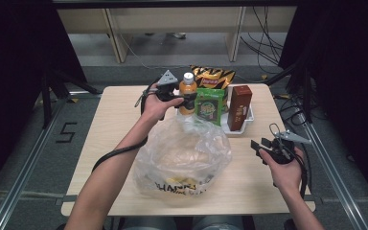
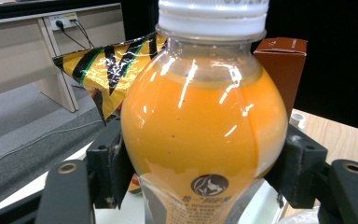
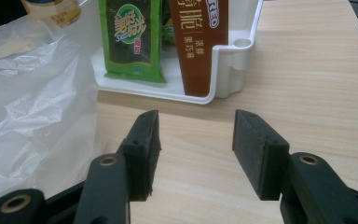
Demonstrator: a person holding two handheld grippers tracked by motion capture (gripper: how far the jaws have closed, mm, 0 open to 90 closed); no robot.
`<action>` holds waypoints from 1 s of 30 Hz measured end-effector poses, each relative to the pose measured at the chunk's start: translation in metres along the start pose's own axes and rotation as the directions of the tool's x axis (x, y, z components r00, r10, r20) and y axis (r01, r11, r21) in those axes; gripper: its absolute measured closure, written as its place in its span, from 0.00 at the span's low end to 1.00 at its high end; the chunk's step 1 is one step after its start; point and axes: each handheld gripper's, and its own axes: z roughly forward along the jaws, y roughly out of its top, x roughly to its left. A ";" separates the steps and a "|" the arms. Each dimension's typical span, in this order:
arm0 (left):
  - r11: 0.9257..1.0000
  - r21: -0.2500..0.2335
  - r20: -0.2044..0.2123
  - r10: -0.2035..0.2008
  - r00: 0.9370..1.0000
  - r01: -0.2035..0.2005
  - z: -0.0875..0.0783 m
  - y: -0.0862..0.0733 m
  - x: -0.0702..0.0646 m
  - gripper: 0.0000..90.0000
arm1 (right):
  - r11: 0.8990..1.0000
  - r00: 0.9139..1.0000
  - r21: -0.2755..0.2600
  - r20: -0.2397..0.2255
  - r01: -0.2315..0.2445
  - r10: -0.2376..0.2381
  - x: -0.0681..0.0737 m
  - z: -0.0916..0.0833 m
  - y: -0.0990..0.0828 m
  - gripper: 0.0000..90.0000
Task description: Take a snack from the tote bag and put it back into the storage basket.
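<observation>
L gripper (image 1: 188, 98): clamped on the orange juice bottle (image 1: 188, 93), one pad each side of the bottle's round shoulder; L gripper view had the pads (image 2: 111, 168) pressed tight to the plastic, w/ the bottle upright betw. them.
Bottle: white cap, orange drink, clear label band lower down; held at the far side of the table (image 1: 100, 139), just beyond the plastic bag (image 1: 182, 158) & at the L end of the white tray (image 1: 230, 128). Whether its base sat in the tray or hung above it couldn't be told.
R gripper (image 1: 263, 145): jaws apart, nothing betw. them; R gripper view showed bare wood in the gap. Held low near the table's R edge, well apart from the bottle, pointed toward the tray & bag.
Tray: white, at the far centre-right of the table; held a green snack pack (image 1: 210, 106) & a brown carton (image 1: 239, 108), both standing upright, side by side.
Chip bag (image 1: 213, 76): yellow & black, behind the tray at the table's far edge; in the L gripper view it showed behind the bottle.
Plastic bag: clear, crumpled, mid-table nearer the person, betw. the two forearms; printed lettering along its near side, contents blurred.
</observation>
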 end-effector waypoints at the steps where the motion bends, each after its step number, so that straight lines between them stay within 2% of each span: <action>1: 1.000 0.001 0.000 0.000 1.000 0.000 0.000 0.000 0.000 0.35 | 1.000 1.000 0.000 0.001 0.001 -0.001 0.000 0.000 0.000 0.57; 30: 0.999 0.040 -0.023 -0.015 1.000 0.016 0.007 -0.017 0.008 0.34 | 1.000 1.000 0.001 0.001 -0.007 0.007 0.000 0.000 0.000 0.57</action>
